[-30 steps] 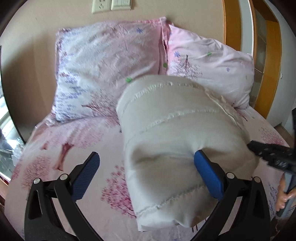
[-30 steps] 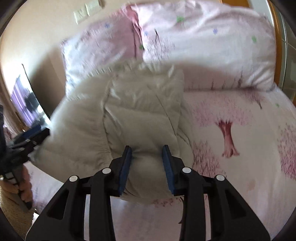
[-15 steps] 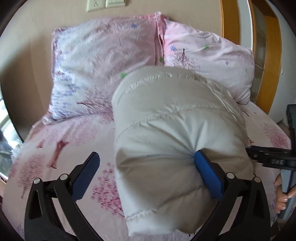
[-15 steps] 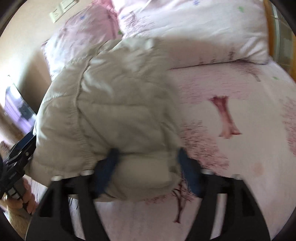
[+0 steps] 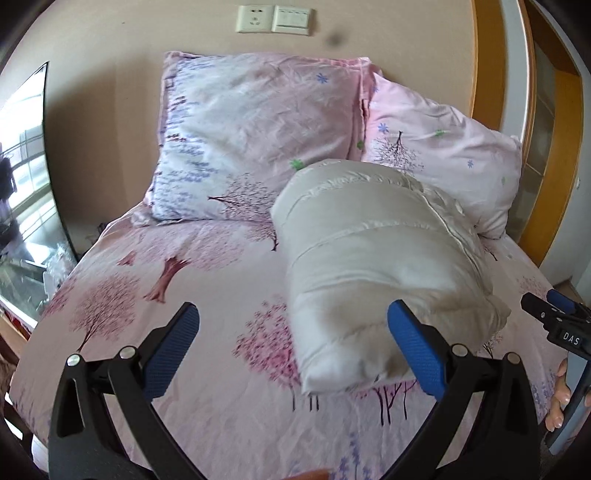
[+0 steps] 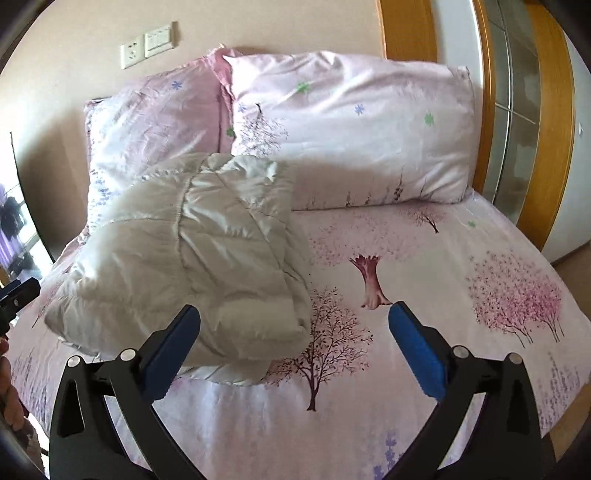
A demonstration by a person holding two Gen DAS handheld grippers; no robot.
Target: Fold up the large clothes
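A white puffy quilted jacket point(image 5: 373, 258), folded into a thick bundle, lies on the pink tree-print bed sheet point(image 5: 207, 280). It also shows in the right wrist view point(image 6: 199, 258). My left gripper point(image 5: 291, 350) is open and empty, just in front of the bundle's near left side. My right gripper point(image 6: 293, 347) is open and empty, just in front of the bundle's near right corner. The right gripper's tip point(image 5: 554, 314) shows at the right edge of the left wrist view.
Two pink floral pillows point(image 5: 258, 147) point(image 6: 362, 129) lean on the beige wall at the bed's head. A wooden door frame point(image 6: 491, 110) stands at the right. A dark glass panel point(image 5: 26, 192) stands at the left. Wall sockets point(image 5: 273, 24) sit above.
My right gripper has opened and let go of the jacket. Both grippers have drawn back, and the folded bundle now lies on the sheet.
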